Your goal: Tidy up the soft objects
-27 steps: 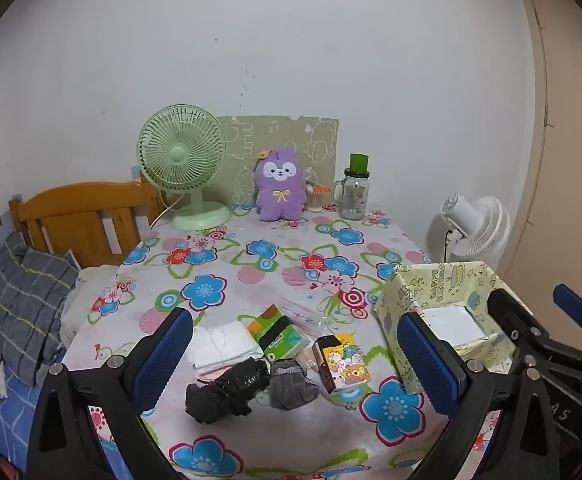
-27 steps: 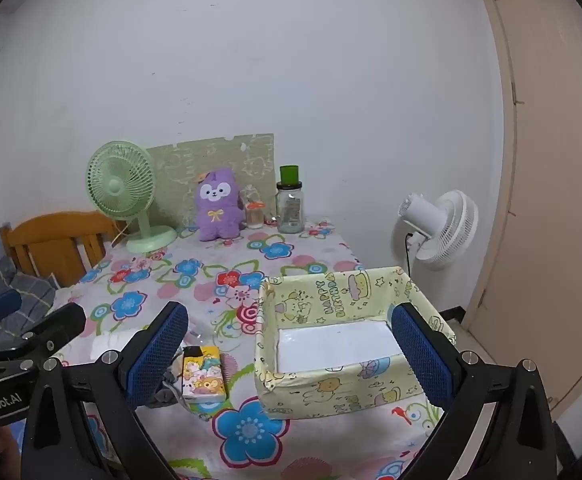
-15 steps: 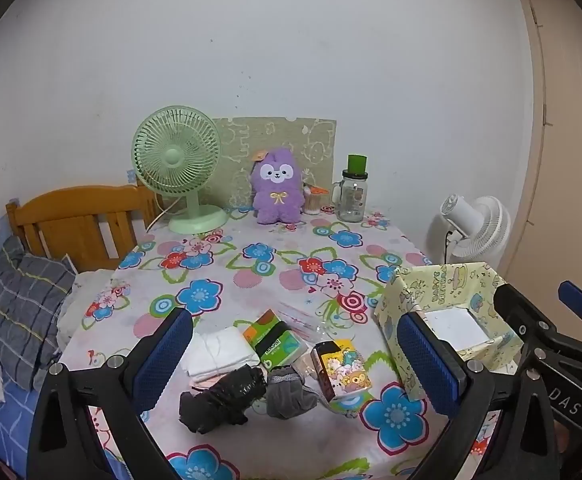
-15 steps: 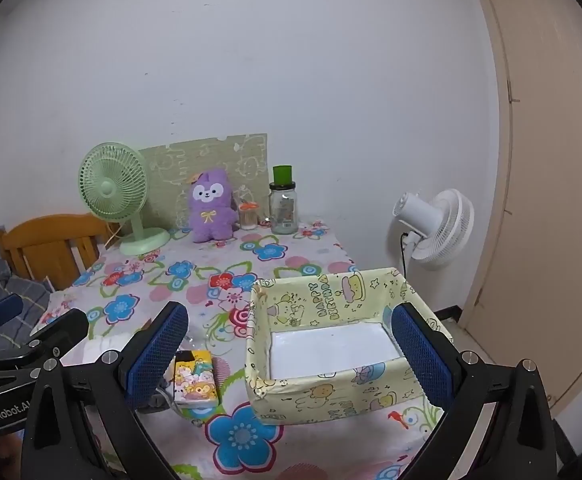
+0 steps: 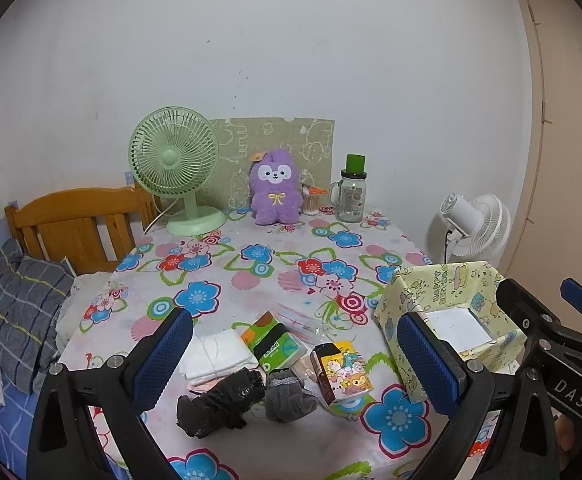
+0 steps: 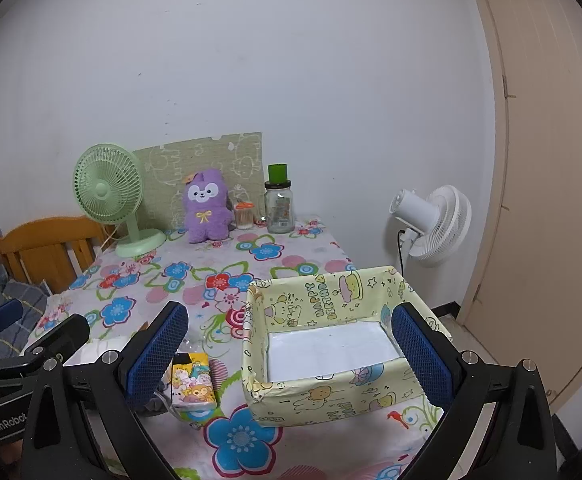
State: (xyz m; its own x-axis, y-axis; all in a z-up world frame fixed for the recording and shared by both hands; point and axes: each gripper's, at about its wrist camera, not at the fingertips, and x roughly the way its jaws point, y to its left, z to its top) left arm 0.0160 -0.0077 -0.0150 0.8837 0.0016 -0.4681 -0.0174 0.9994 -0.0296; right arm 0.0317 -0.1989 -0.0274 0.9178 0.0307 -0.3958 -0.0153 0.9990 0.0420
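Note:
Near the front edge of the flowered table (image 5: 291, 276) lies a cluster of soft items: a black bundle (image 5: 219, 398), a grey cloth (image 5: 289, 394), folded white cloth (image 5: 217, 354), a green tissue pack (image 5: 273, 342) and a cartoon tissue pack (image 5: 345, 372) (image 6: 193, 380). A yellow patterned box (image 5: 447, 300) (image 6: 331, 292) with a white floor stands at the right. My left gripper (image 5: 291, 364) hovers open above the cluster, holding nothing. Over the box's near side, my right gripper (image 6: 287, 354) also stands open with nothing between its pads.
At the table's back stand a green desk fan (image 5: 175, 164), a purple plush toy (image 5: 275, 188), a small jar (image 5: 311, 202) and a glass jar with green lid (image 5: 351, 192). A wooden chair (image 5: 75, 224) and bedding sit left; a white floor fan (image 5: 475, 224) and door are right.
Both grippers have drawn back and slightly up from the table, so the items and the box sit a little lower in view. Jaws stayed wide.

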